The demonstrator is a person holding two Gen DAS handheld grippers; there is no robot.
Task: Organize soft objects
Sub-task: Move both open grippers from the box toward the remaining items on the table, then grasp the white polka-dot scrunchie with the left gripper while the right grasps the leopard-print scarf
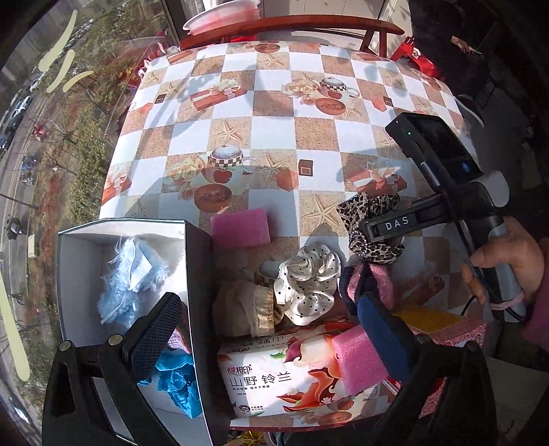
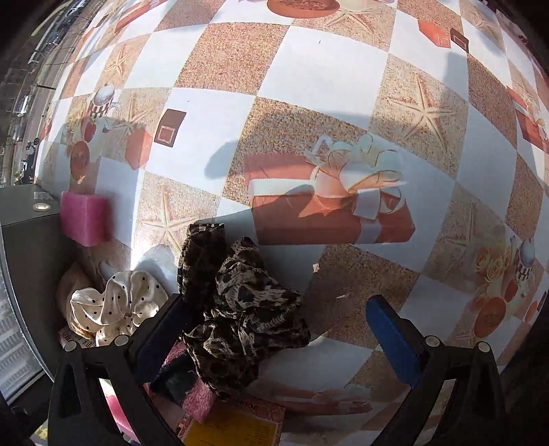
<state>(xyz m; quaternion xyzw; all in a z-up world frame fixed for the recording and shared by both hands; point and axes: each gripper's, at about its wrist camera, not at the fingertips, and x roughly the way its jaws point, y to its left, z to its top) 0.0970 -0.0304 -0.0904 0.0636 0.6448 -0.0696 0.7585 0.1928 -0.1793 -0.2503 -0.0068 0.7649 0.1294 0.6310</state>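
A black box [image 1: 195, 274] with a white inside stands at the table's near left and holds a fluffy light-blue item [image 1: 127, 274] and a blue cloth [image 1: 178, 380]. My left gripper [image 1: 271, 329] is open and empty, its jaws spanning the box wall and a tissue pack [image 1: 274, 377]. Beside the box lie a beige cloth [image 1: 243, 308], a white polka-dot scrunchie [image 1: 308, 284] and a leopard scrunchie [image 1: 370, 219]. My right gripper [image 2: 271, 326] is open, with the leopard scrunchie [image 2: 240, 308] lying between its jaws, near the left finger. The white scrunchie [image 2: 116, 305] lies to its left.
A pink foam block [image 1: 240, 226] lies by the box's far corner, another [image 1: 357, 356] on the tissue pack. A pink knitted item [image 2: 199, 401] and a yellow-labelled packet [image 2: 236, 429] lie near the front edge. A wooden chair [image 1: 291, 27] stands behind the checkered table [image 1: 274, 103].
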